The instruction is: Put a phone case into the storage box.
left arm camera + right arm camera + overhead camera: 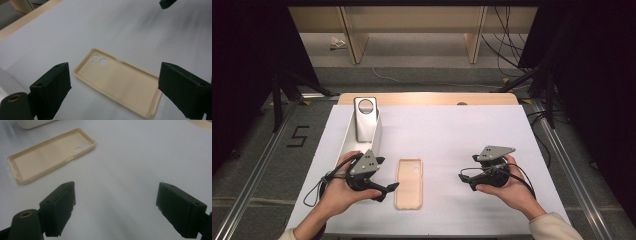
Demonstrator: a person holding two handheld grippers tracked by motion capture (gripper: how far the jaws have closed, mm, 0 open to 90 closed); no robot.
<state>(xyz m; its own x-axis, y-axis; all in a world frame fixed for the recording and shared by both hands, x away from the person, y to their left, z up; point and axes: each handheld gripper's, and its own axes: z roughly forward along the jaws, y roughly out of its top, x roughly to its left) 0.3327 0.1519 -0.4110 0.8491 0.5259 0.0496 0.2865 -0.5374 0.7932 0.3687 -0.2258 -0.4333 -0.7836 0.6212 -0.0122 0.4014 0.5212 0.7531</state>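
A beige phone case (409, 183) lies flat on the white surface (452, 135), hollow side up, with its camera holes at the far end. It sits between the two grippers, nearer the left one, and nothing touches it.

The left gripper (384, 189) rests in the person's left hand (343, 192) just beside the case's near left edge, its jaws spread wide and holding nothing. In the left gripper view the case (120, 82) lies on the surface between and beyond those jaws, apart from both.

The right gripper (466, 180) is held in the right hand (508, 189), well apart from the case and pointing toward it, jaws also wide apart and holding nothing. In the right gripper view the case (51, 153) lies at the upper left, away from the jaws.

A long white tray (348, 137) runs along the left side of the surface, with a silver phone (365, 119) propped in it, leaning against its far end.
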